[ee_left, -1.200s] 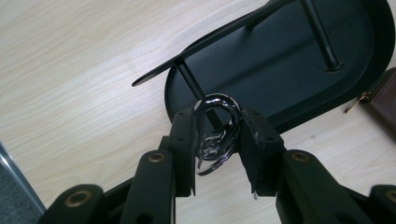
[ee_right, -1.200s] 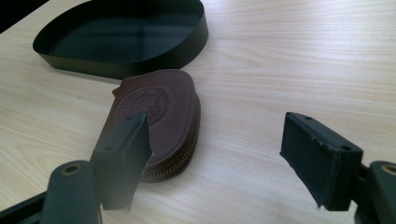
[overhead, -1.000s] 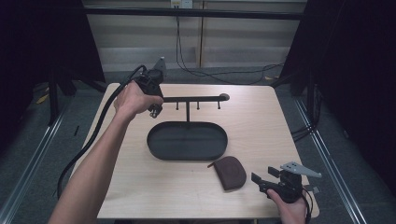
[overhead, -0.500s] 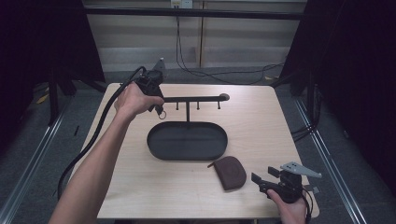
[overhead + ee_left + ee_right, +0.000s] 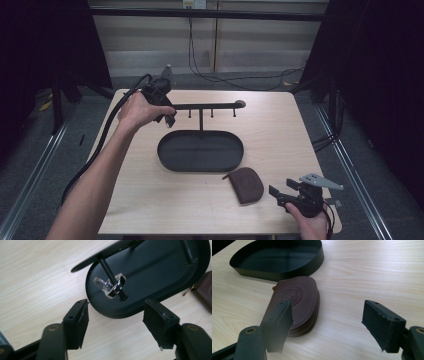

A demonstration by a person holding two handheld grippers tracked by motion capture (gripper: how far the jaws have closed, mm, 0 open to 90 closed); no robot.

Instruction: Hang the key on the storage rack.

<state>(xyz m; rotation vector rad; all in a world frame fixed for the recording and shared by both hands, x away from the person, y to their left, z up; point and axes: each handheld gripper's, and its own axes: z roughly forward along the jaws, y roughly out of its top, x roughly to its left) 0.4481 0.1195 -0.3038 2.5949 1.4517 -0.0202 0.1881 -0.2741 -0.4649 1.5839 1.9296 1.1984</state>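
Note:
A black oval tray point(image 5: 172, 162) carries a T-shaped stand whose bar point(image 5: 210, 106) has short pegs hanging from it. In the left gripper view a silver ring point(image 5: 114, 285) hangs on one peg point(image 5: 107, 267) above the tray point(image 5: 155, 272). My left gripper point(image 5: 116, 305) is open just below the ring, empty, and is held at the bar's left end point(image 5: 168, 119). A brown zipped pouch point(image 5: 247, 184) lies on the table in front of the tray. My right gripper point(image 5: 280, 193) is open near the front right corner, with the pouch point(image 5: 297, 302) beside its left jaw and nothing held point(image 5: 328, 304).
The wooden table point(image 5: 280, 135) ends at its front edge close to the right hand. The left gripper's cable point(image 5: 95, 150) trails off the table's left side. Dark curtains and floor rails surround the table.
The left hand has shifted only slightly at the bar's left end. The right gripper and the pouch have not moved.

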